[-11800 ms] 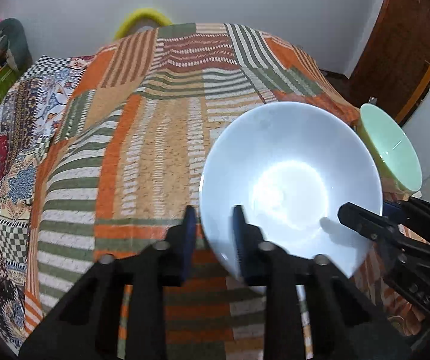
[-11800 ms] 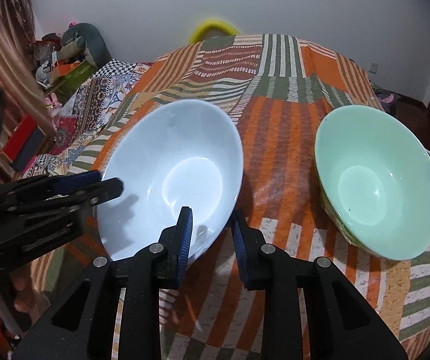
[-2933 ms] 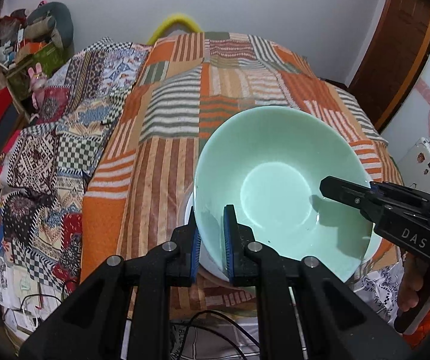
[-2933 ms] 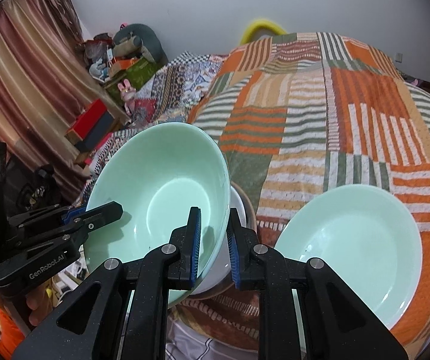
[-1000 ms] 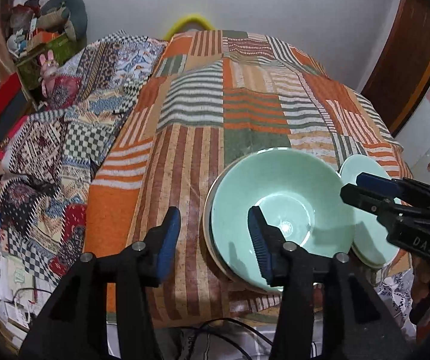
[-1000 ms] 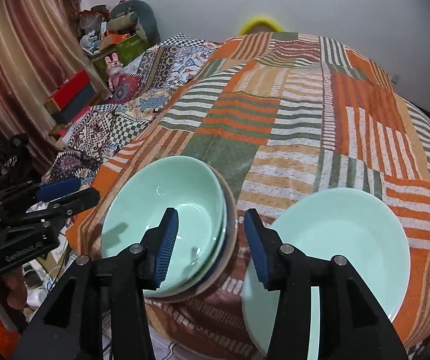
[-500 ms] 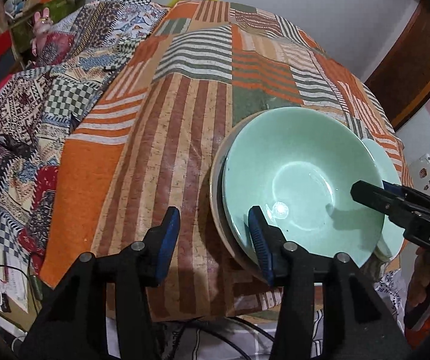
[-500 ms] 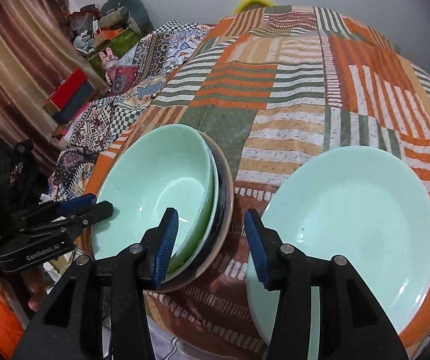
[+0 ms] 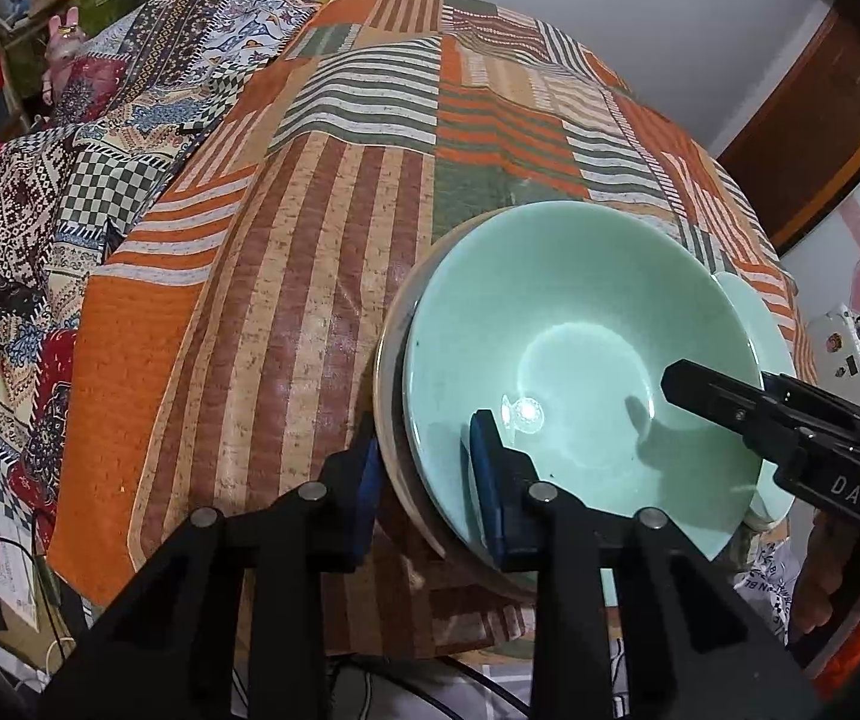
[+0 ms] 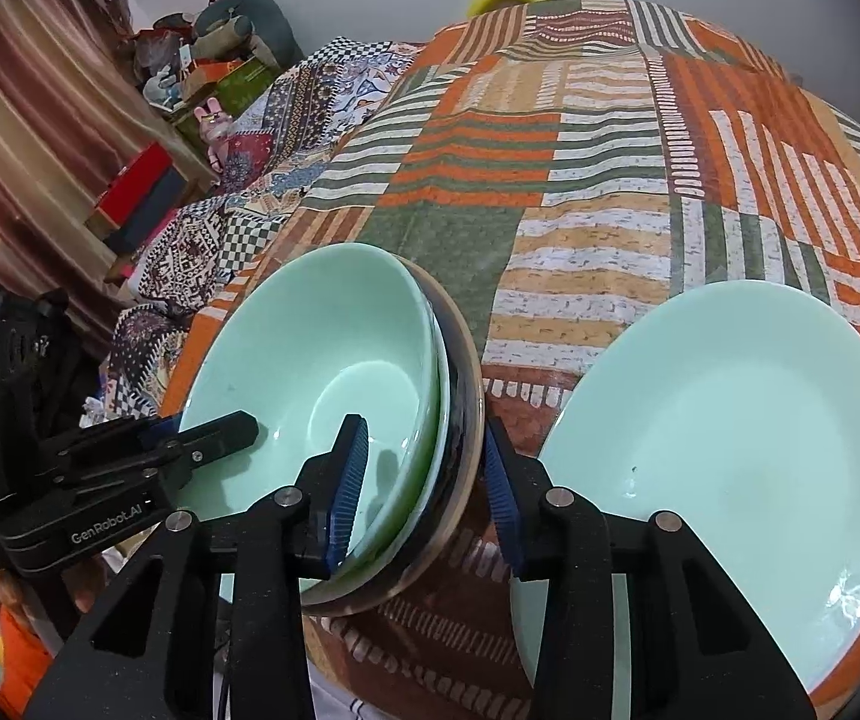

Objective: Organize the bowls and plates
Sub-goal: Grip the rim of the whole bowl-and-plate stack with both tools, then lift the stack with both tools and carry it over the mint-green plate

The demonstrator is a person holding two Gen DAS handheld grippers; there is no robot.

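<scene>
left wrist: close, from stack's left | right wrist: close, from its right | shared: bowl stack (image 9: 580, 360) (image 10: 316, 396)

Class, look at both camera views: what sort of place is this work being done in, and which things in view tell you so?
Probably a bedroom in a home. The green bowl and green plate rest on a striped patchwork bedspread, with a patterned blanket beside it, and soft toys piled by a curtain.

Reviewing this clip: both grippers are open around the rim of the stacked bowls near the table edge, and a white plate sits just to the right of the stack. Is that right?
Not quite: the plate is pale green, not white, as the right wrist view shows. The rest holds: the left gripper and right gripper are both open, straddling the rim of the stacked bowls near the table edge.
</scene>
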